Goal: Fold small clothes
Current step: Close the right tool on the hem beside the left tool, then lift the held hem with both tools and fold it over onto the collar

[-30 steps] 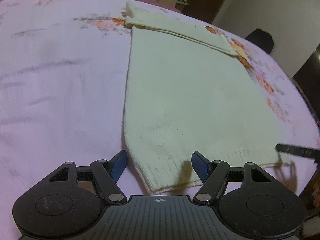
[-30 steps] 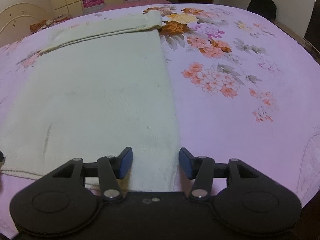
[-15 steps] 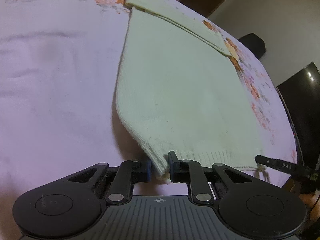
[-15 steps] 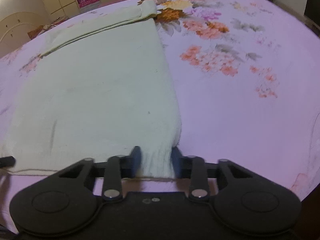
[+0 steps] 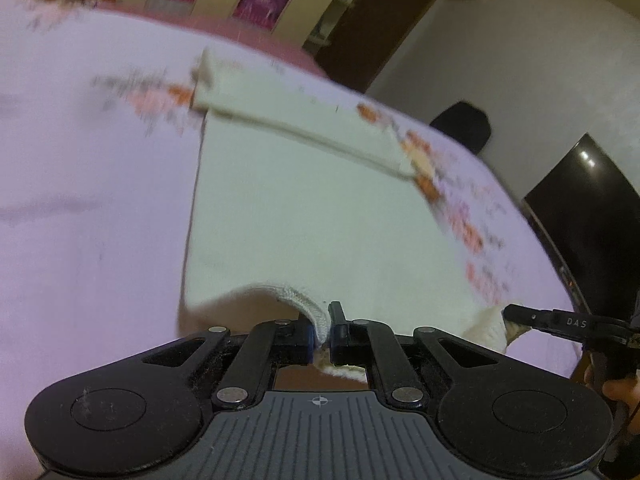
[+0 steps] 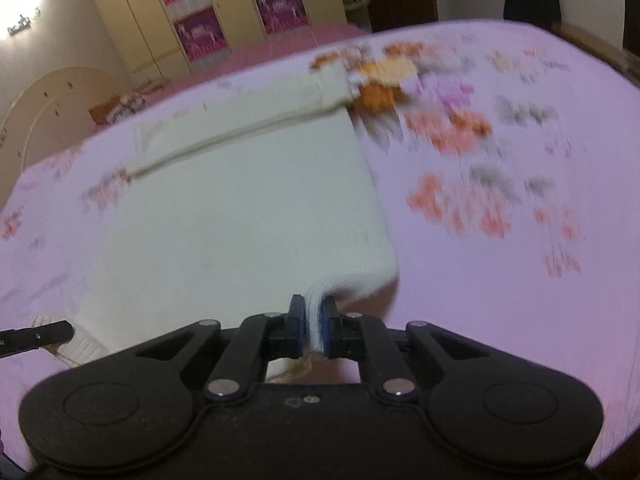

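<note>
On the pink floral bedsheet, left wrist view: the cream knit garment lies mostly flat, a sleeve folded across its far end. The left gripper is clamped on the near hem at the garment's left corner — ribbed edge pinched between its two pads, cloth raised off the sheet with shadow beneath. At the right edge of this view, the right gripper shows side-on, its tip at the other hem corner, which is bunched and raised. A dark chair back stands beyond the bed.

Right wrist view: the right gripper is closed tight on the hem near the garment's right corner — a thick pleat of white knit squeezed between the blue pads. The left gripper's tip enters at the left edge, touching the far hem corner. The sheet is motion-blurred. Cream wardrobe doors stand behind.
</note>
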Available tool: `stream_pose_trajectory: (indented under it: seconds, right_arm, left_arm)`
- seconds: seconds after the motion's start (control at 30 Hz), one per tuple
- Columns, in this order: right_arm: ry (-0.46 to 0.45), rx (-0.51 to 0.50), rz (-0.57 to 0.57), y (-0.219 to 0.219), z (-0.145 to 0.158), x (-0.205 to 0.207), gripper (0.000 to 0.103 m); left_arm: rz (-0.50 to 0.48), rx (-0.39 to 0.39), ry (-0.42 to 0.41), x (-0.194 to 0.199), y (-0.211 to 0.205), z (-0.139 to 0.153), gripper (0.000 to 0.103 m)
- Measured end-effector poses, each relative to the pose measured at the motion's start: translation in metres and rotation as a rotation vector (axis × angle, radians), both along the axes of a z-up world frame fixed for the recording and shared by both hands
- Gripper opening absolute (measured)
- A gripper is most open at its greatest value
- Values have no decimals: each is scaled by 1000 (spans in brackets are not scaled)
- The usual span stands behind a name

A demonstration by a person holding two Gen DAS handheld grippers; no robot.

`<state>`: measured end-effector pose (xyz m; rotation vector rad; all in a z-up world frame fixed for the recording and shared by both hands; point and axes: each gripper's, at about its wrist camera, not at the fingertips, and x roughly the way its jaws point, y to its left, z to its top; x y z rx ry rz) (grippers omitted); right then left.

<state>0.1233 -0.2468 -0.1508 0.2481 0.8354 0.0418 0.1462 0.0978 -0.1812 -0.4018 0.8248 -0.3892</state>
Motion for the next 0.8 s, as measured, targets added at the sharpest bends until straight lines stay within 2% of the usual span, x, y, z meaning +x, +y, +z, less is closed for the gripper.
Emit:
stream_pose_trajectory:
  seconds: [0.17,0.43,0.67,0.8]
  right_arm:
    - [-79,3,22,0,19,40,9]
    - [-154,35,28,-7,29,134,9]
    - [-172,62,26,-13,20,220,8]
    - [-165,58,43,-14,11,259,8]
  left_arm:
    - [36,2,-62,44,2,15,7]
    - [90,24,-116,139,-7,21,7]
    - [152,19,-118,225,-16,7,7]
    - [162,45,-105,257,-19,-7,7]
